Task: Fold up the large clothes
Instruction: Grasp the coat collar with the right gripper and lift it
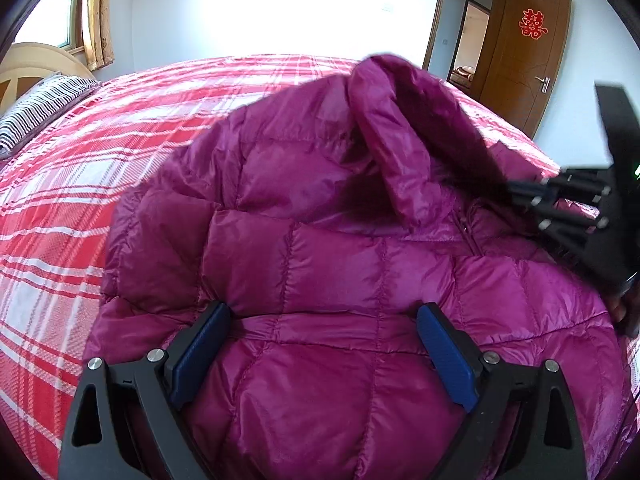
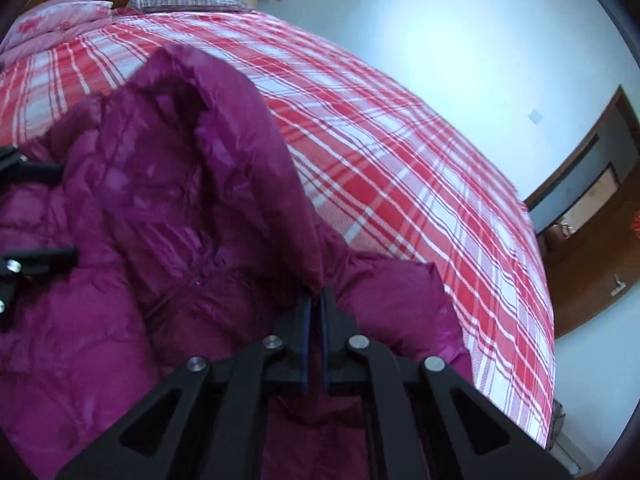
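A magenta quilted down jacket (image 1: 332, 280) lies on the bed and fills most of both views (image 2: 100, 320). Its hood (image 1: 404, 136) is lifted off the body and stands up, also in the right wrist view (image 2: 224, 128). My right gripper (image 2: 315, 300) is shut on the hood's edge and holds it up; it shows at the right of the left wrist view (image 1: 576, 200). My left gripper (image 1: 324, 320) is open, its blue pads (image 1: 204, 348) spread just above the jacket's body, holding nothing. It shows at the left edge of the right wrist view (image 2: 24, 216).
The bed has a red and white plaid cover (image 1: 80, 184). A striped pillow (image 1: 36, 112) and a pink patterned one (image 2: 60, 16) lie at the headboard. An open brown door (image 1: 524, 64) stands beyond the bed's far corner. White walls surround the bed.
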